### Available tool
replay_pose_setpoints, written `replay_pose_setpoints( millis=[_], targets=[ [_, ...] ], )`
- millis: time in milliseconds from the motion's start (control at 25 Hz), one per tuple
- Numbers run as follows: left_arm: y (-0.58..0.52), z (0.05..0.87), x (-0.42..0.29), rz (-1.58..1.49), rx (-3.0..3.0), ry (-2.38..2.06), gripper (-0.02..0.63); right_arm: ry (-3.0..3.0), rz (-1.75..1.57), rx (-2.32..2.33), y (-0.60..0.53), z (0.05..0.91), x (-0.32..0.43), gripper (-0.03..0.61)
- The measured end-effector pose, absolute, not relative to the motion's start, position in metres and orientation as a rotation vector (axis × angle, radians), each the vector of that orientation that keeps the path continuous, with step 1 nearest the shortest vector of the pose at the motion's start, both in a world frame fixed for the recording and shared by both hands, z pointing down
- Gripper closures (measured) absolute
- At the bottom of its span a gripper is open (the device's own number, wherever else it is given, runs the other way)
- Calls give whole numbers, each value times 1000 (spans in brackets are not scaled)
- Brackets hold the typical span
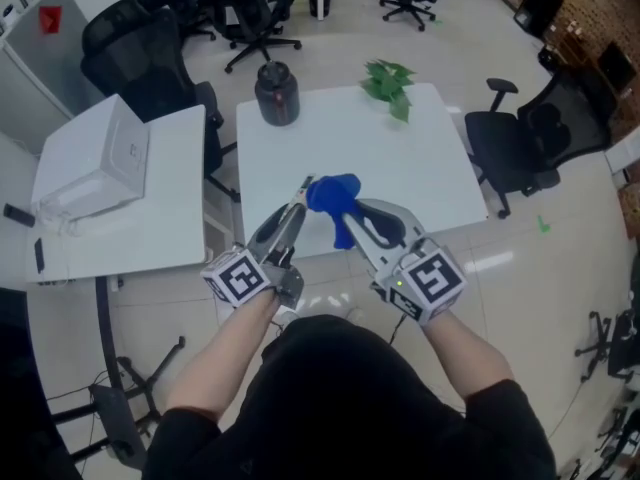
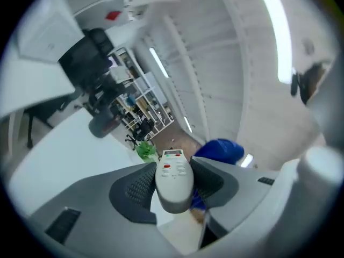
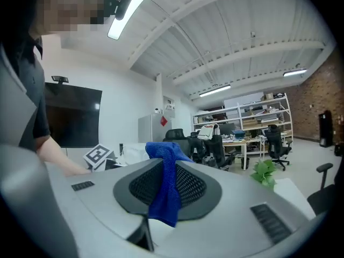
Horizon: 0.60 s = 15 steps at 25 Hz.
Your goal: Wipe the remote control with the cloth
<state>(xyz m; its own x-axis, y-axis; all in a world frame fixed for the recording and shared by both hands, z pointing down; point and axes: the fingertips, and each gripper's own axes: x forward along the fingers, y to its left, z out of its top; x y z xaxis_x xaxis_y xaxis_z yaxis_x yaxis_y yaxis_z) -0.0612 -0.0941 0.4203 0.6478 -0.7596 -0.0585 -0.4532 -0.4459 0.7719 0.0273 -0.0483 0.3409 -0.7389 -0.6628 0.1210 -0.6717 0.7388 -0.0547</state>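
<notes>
My left gripper (image 2: pixel 173 186) is shut on a white remote control (image 2: pixel 173 177), clamped by its sides with the button end pointing away. My right gripper (image 3: pixel 167 190) is shut on a blue cloth (image 3: pixel 165 180), which bunches above the pads and hangs below them. In the head view both grippers are held above the near edge of the white table (image 1: pixel 430 173). The left gripper (image 1: pixel 299 201) and the right gripper (image 1: pixel 351 218) point toward each other. The blue cloth (image 1: pixel 334 199) sits right at the remote's far end; the remote itself is mostly hidden there.
A black jar (image 1: pixel 277 93) stands at the table's far left and a green plant (image 1: pixel 388 80) at its far edge. A second table at the left carries a white box (image 1: pixel 95 163). Black office chairs (image 1: pixel 520 143) stand around.
</notes>
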Motion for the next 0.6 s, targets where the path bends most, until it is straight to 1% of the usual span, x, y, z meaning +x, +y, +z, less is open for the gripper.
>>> replay_pose_setpoints(
  millis=[120,240,400,600],
  targets=[
    [-104,409,-69,-830,1828,-786,411,-2851,165,1035,-33,360,6,509],
    [-102,401,-66,-947,1744,-676,411,-2827,176,952,-23,385,-15,509],
    [-91,397,-50,-917,1770,-588,411,-2794,192,936,-26,395,-21,509],
    [-77,396,-35,-824,1836,-516,411,-2754,151,1040,-51,388,7,509]
  ],
)
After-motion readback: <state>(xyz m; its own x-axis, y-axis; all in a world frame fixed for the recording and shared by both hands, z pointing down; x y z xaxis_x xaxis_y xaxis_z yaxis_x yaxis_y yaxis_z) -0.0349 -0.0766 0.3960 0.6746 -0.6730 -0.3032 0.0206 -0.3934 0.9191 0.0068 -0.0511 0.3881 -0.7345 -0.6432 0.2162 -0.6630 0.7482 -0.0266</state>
